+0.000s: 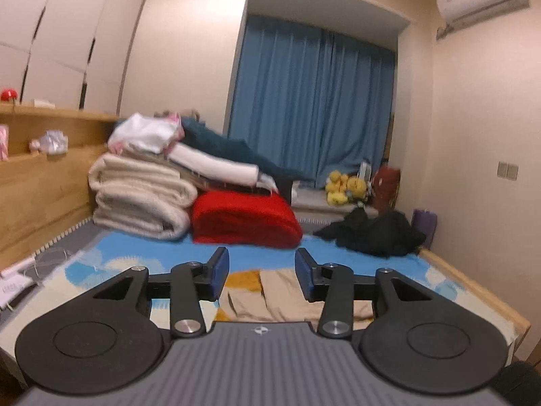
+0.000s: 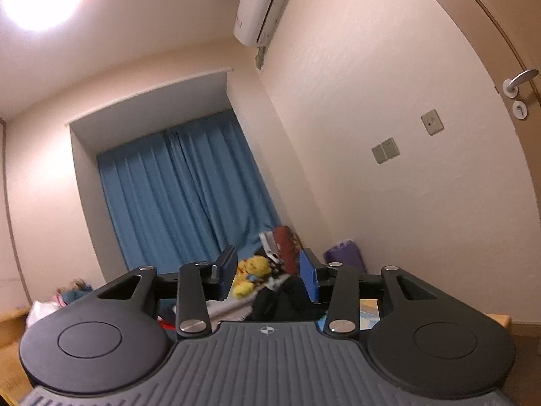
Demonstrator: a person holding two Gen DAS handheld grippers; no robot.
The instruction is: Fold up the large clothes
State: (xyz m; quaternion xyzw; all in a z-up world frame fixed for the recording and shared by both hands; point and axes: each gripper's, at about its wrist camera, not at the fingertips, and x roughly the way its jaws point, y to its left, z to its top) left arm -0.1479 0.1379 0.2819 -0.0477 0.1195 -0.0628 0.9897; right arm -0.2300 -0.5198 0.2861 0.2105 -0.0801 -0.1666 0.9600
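So both grippers are just hanging in the air right now, jaws spread apart, nothing in either one. The left gripper (image 1: pixel 262 274) is aimed low across the bed, and the beige garment (image 1: pixel 287 296) lies flat on the blue patterned mat (image 1: pixel 142 253) right below and ahead of its fingertips, running away toward the folded pile of blankets (image 1: pixel 142 199). The right gripper (image 2: pixel 267 275) is tipped up at the wall and curtain, looking past a black heap of clothes (image 2: pixel 287 299). I can't see the beige piece from that side at all. My guess is the left one's nearer, so it'd drop down first.
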